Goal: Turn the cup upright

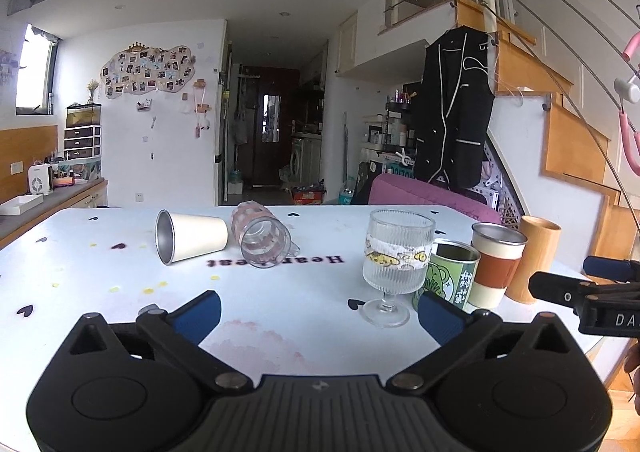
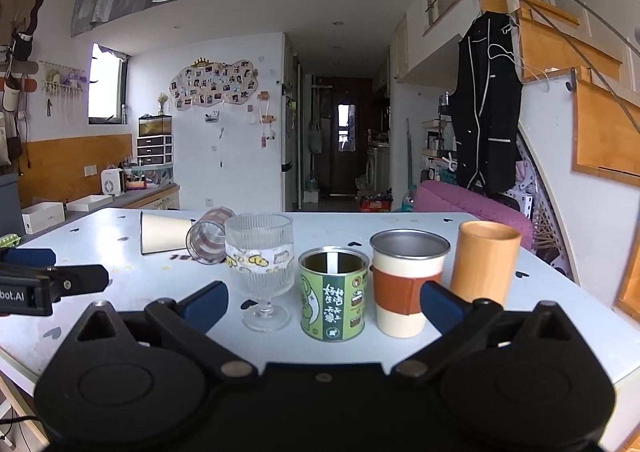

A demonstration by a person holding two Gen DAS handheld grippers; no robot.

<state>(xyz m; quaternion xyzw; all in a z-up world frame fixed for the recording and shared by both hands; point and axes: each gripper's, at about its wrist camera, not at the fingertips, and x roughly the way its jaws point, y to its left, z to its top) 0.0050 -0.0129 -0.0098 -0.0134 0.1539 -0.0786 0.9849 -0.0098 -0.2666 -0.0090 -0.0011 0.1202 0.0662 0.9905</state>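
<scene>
Two cups lie on their sides on the white table: a cream steel-lined cup, mouth toward me and left, and a pink-checked glass mug touching its base. Both also show in the right wrist view, the cream cup and the mug. My left gripper is open and empty, low over the table, well short of the lying cups. My right gripper is open and empty, in front of the upright cups.
Upright in a row at the right: a ribbed stemmed glass, a green tin, a cream cup with a brown sleeve and a wooden cup. A purple chair stands behind the table. A counter runs along the left.
</scene>
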